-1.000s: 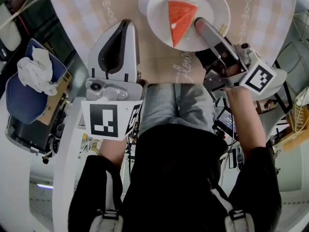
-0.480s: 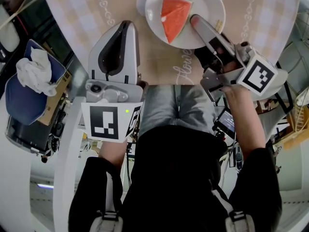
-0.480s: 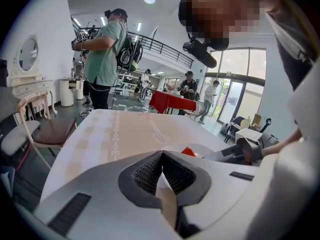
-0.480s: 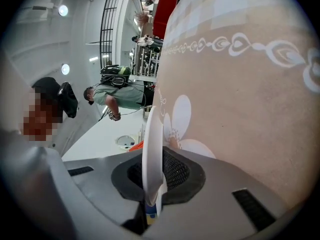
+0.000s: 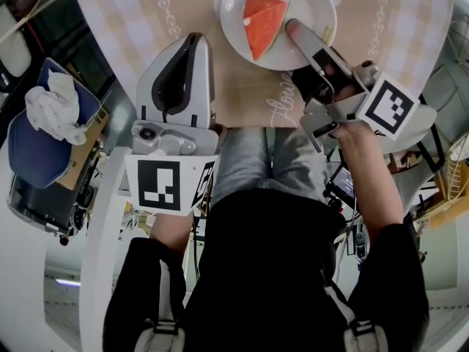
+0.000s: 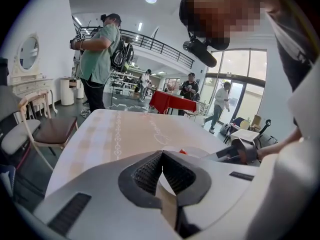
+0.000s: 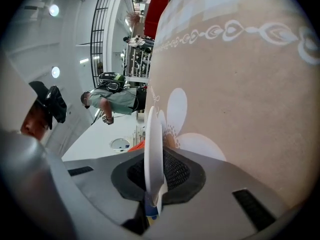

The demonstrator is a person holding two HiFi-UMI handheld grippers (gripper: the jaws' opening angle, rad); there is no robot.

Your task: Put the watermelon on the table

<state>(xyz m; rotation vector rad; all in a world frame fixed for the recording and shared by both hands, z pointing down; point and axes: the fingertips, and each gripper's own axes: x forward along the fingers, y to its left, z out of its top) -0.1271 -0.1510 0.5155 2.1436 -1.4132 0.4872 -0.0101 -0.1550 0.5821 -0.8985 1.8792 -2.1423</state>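
The person's grey trousers (image 5: 271, 160) are closest, just under the near edge of the round beige table (image 5: 242, 86) with its white check and scroll print. Off the table's left side, a dark blue cap (image 5: 29, 149) lies on a brown cardboard box (image 5: 86, 147), with a crumpled white cloth (image 5: 55, 108) on top.

The grey left gripper (image 5: 192, 41) hovers over the table's near edge. In the left gripper view its ribbed black pads meet at the tips, with nothing between them.

To its right, the right gripper (image 5: 293, 29) reaches further in. Its jaws are pinched tight on the near right rim of a white round plate (image 5: 236, 29), which shows edge-on between the pads in the right gripper view. A red wedge-shaped watermelon slice (image 5: 261, 20) lies on the plate, left of the jaws and apart from them. The plate is over the table, inward from its near edge; I cannot tell whether it rests on the cloth or is lifted.

Far beyond the table, a person in a green shirt (image 6: 100, 49) stands.
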